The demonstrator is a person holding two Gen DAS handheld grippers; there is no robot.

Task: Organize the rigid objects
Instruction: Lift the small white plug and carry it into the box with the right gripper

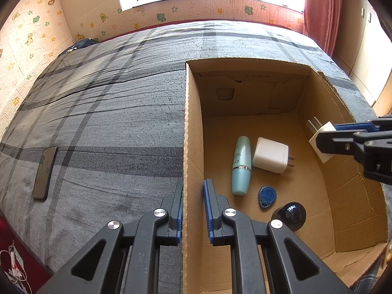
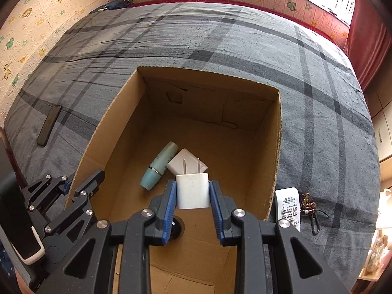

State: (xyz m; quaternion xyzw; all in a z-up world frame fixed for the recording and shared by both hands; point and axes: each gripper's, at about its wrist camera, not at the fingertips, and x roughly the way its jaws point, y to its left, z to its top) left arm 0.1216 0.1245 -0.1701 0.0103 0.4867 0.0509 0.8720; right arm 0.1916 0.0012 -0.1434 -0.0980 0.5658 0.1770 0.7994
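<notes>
A bed covered by a grey checked sheet fills both views, backed by cartoon-patterned wall panels, a bright window and a red curtain. An open cardboard box is set on the bed, with a black phone lying well apart at 9 o'clock from it. A white remote and a bunch of keys lie just beside the box's wall at 3 o'clock.

The right hand-held gripper is held over the box, its blue pads clamped on a white charger, prongs pointing to 12 o'clock. The left hand-held gripper straddles the box's 9 o'clock wall with its jaws apart; whether the pads touch the cardboard cannot be told.

On the box floor lie a teal bottle, a second white charger, a blue key tag and a glossy black ball, the last partly hidden behind a gripper arm.
</notes>
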